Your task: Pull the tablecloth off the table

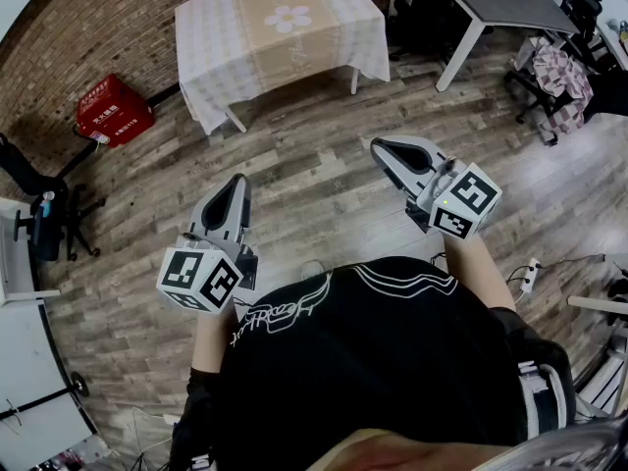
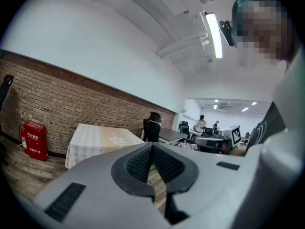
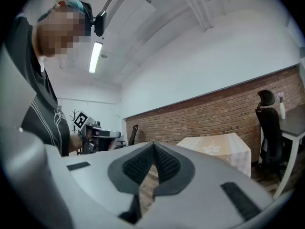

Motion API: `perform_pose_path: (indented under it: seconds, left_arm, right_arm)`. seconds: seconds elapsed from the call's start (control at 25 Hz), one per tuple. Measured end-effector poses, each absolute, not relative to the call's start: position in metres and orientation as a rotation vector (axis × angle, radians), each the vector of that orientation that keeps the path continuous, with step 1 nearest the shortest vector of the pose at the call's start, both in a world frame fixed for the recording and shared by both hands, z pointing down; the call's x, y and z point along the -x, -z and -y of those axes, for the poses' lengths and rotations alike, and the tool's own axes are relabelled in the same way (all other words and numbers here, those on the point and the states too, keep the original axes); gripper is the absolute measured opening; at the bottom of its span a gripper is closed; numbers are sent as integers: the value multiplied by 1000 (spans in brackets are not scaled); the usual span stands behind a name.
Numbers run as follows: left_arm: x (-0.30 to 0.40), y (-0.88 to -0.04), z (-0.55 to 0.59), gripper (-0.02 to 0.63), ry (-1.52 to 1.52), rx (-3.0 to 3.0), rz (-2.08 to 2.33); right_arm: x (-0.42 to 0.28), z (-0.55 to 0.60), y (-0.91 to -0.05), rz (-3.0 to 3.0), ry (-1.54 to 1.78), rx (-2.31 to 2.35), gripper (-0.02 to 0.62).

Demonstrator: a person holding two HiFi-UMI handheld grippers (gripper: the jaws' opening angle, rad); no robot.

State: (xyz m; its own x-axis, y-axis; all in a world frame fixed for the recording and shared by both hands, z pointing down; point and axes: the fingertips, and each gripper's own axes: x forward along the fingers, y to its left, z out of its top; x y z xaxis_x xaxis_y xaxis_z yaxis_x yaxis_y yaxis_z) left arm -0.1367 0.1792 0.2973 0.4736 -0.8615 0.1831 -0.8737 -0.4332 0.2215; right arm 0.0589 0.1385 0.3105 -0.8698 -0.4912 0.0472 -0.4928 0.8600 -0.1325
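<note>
Tablecloth [image 1: 280,27] draped over table [image 1: 235,121], long axis left-right, right end farther

Head view high, steeply down, both gripper views low, near-level, forward; all three share the distant tablecloth [image 1: 280,27]

Bare wood floor [image 1: 324,165] runs up to the tablecloth [image 1: 280,27]; a red box [image 1: 113,109] stands left, a dark chair [image 1: 422,13] right.

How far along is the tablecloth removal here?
Done: nothing; the checked beige tablecloth with a white flower covers its table. In hand: nothing; the left gripper and right gripper are shut, empty, apart from it across the wood floor. Left: approach, grasp, pull it off.
</note>
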Motion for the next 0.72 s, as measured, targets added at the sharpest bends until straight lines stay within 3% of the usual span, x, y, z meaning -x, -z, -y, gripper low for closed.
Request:
perform_pose_path:
  seconds: [0.72]
  left_arm:
    - [81,-299,-210,5,-56,-2445,1504]
  right_arm:
    - [-110,-158,-321,2995,-184,-784,-3]
